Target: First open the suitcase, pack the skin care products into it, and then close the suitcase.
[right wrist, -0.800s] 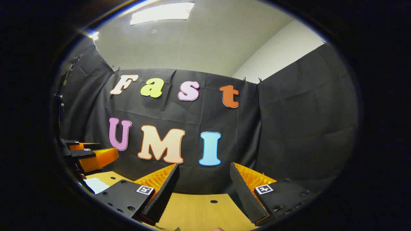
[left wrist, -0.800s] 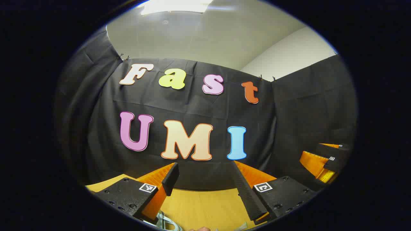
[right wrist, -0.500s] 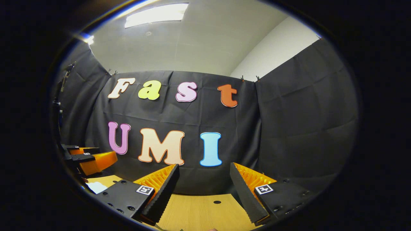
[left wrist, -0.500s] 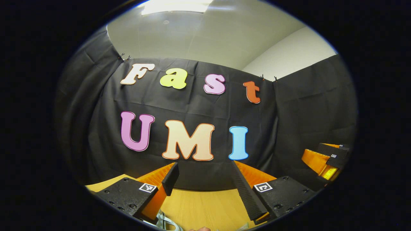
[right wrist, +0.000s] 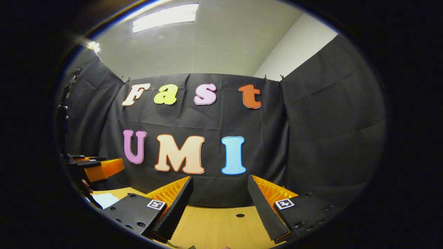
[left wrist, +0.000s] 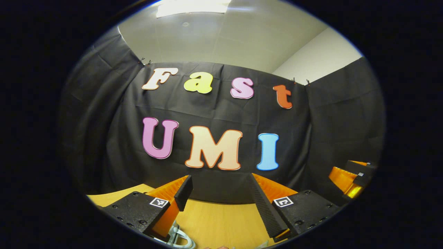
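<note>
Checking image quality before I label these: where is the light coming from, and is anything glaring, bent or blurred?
Left gripper view: a ceiling light at the top edge is washed out; the cloth wall's top edge bows from fisheye distortion. Right gripper view: a ceiling light glares brightly, with a flare spot beside it; the table and left gripper look sharp.

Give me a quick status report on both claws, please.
Left claw open, empty. Right claw open, empty. Both raised over the wooden table, facing the booth wall.
</note>
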`<action>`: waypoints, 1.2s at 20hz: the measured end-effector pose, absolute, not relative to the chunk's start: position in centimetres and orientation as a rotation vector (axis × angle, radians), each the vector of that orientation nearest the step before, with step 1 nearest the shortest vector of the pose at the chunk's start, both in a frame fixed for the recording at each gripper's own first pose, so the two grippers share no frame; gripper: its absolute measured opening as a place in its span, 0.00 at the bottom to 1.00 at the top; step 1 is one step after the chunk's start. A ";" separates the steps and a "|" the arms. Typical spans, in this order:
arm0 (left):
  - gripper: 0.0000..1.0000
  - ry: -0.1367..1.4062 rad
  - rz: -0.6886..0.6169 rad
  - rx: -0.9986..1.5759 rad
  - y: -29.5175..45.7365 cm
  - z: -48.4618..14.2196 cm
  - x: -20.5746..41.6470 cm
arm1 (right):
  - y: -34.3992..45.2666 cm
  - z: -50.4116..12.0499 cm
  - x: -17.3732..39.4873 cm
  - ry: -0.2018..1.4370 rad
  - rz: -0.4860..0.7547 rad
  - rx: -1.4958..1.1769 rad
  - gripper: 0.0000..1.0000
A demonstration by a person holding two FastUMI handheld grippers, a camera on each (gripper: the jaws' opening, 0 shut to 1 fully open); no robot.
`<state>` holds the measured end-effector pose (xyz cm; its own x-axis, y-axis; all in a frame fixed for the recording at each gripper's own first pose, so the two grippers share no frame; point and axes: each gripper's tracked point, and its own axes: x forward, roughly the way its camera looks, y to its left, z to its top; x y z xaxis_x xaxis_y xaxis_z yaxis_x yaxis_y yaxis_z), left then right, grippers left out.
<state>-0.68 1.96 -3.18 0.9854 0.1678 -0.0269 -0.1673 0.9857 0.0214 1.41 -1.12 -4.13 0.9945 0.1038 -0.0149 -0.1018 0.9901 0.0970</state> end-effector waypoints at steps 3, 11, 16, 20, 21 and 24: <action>0.94 0.088 0.234 0.057 3.3 -5.8 -1.4 | -1.3 -5.1 2.2 0.008 0.122 0.130 0.98; 0.95 0.408 0.239 0.034 7.2 -18.1 -2.5 | 1.4 -7.1 2.8 0.078 0.094 0.144 0.98; 0.95 0.594 0.222 0.044 8.4 -24.7 -3.6 | 2.5 -8.6 2.3 0.126 0.093 0.069 0.98; 0.95 0.735 0.218 -0.008 8.0 -28.9 -4.2 | 2.4 -9.5 2.4 0.170 0.086 0.052 0.99; 0.95 0.767 0.224 -0.010 8.1 -29.8 -4.5 | 2.2 -9.5 2.5 0.176 0.081 0.047 1.00; 0.95 0.879 0.259 -0.005 9.1 -32.7 -5.9 | 1.8 -10.2 2.4 0.196 0.070 0.035 1.00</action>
